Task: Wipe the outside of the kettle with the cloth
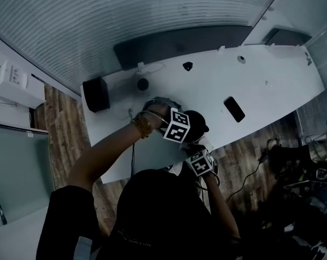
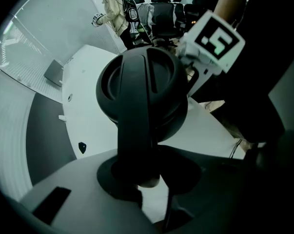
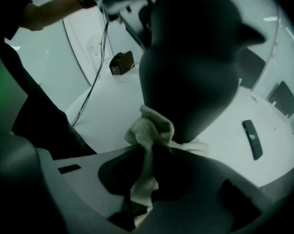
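Above the kettle, the left gripper has its jaws clamped on the handle, steadying it on the tabletop; the lid is shut, so any contents are hidden. Right of the kettle, the right gripper pinches the cloth in its jaws, touching the lower wall: wiping looks barely begun, most of the outside left

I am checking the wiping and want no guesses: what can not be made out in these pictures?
Left gripper view: whether the left tongs press the handle of the kettle between them; black on black.
Right gripper view: the kettle's base, hidden behind the cloth and the right tongs.
Head view: the cloth, covered by the marker cubes; a small dark object on the table, too small to name.
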{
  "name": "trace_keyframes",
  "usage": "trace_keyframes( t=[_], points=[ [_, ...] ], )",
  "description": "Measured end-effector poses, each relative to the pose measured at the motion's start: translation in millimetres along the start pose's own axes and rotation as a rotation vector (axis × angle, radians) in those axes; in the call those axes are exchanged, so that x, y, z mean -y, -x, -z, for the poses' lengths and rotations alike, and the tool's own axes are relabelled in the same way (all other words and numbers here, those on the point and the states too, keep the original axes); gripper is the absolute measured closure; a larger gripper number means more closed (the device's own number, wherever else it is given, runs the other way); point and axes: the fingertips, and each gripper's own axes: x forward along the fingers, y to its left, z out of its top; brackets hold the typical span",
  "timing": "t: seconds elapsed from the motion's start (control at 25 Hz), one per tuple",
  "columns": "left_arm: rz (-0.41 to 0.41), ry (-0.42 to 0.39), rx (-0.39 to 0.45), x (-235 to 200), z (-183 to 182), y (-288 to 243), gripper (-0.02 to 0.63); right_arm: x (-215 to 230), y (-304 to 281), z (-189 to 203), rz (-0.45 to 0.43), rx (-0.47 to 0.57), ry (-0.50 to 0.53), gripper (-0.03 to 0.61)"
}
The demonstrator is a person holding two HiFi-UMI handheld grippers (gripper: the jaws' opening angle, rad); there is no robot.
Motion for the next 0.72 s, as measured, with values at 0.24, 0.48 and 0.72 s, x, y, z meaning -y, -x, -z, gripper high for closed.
trace_keyframes(
  t=[0.24, 0.48, 0.72],
  points=[
    [-0.003, -0.004, 0.01, -2.3, 2.4, 1.7, 0.512, 30.5, 117.2, -62.9, 0.141, 0.255, -0.009, 0.526],
    [0.003, -0.01, -0.009, -2.8, 1.1, -1.3, 0.518, 37.6, 96.4, -64.7, 0.199, 0.144, 0.033, 0.526],
    [0.004, -0.033, -0.004, -0.9, 0.5, -2.5, 0.518, 40.5, 64.9, -31.6, 0.16, 0.039, 0.011, 0.526]
  ],
)
